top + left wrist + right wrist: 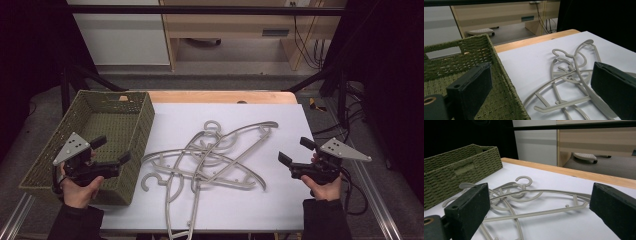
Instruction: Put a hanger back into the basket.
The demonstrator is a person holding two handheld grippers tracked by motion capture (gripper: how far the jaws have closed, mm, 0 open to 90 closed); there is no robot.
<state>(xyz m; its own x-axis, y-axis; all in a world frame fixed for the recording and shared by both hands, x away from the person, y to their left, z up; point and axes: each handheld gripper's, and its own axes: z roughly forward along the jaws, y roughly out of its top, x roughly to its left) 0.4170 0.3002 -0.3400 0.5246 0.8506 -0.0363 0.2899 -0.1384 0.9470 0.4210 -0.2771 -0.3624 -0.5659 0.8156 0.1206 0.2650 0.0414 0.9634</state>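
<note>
Hangers lie in a tangled heap at the middle of the white sheet covering the table; pale grey plastic, hooks pointing diff. ways, one hook toward the far edge, another near the basket; one long hanger runs down to the near table edge; bars cross over each other, so exact count can't be told.

Left gripper is held in the person's left hand, above the near right corner of the basket; jaws wide apart w/ nothing between them; in the left gripper view one jaw is over the woven basket floor, the other over the hangers; not touching either.

Right gripper in the right hand, at the sheet's right edge, just right of the heap; jaws also spread wide, empty; in the right gripper view they frame the hangers, w/ the basket farther off to the left of that view.

Basket: olive-green woven, rectangular, cut-out handle in the end wall, sits at the table's left, just beside the heap; a strip of bare wood tabletop shows beyond the sheet.
</note>
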